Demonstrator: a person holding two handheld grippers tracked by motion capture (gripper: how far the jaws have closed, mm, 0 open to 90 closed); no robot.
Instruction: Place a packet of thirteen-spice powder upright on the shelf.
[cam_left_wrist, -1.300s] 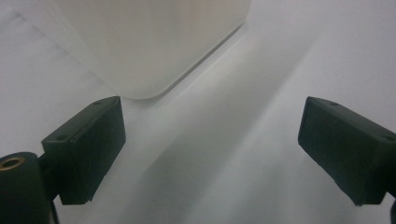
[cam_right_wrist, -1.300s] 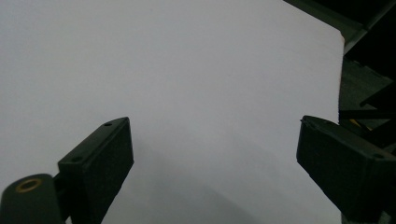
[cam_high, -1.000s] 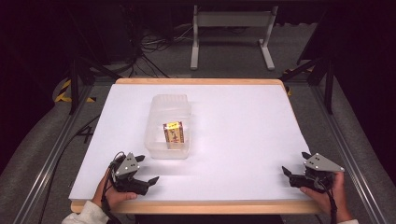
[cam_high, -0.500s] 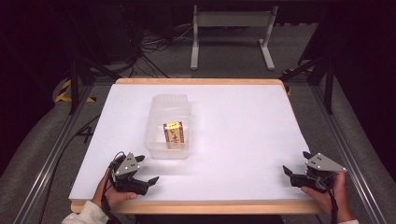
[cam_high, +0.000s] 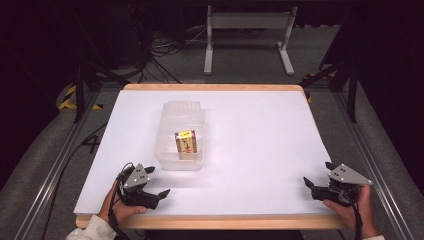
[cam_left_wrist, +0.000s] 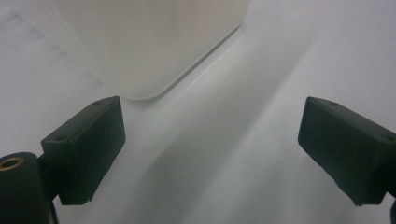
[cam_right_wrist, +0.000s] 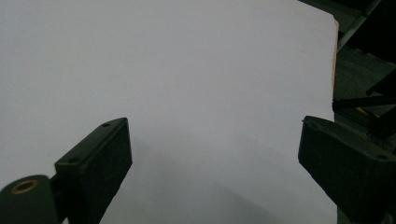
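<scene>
Evidently nothing is in hand yet: both grippers rest low at the near edge of the table (cam_high: 260, 130), one at each corner, which reads as a ready stance before any reach. The left gripper (cam_high: 159, 189) sits just short of the tub (cam_high: 181, 107), its jaws spread wide with bare white surface between them; in the left gripper view a rounded corner of the tub (cam_left_wrist: 154, 46) looms close ahead, so that hand looks best placed for a first move. The right gripper (cam_high: 316, 179) is well apart from the tub, near the right edge, its jaws likewise wide and holding nothing. The tub is clear plastic, lying left of the table's middle with its long side running away from the person. Inside, toward its near end, is a small box (cam_high: 186, 143) with a yellow top and a brown patterned face; its print is too small to read.
</scene>
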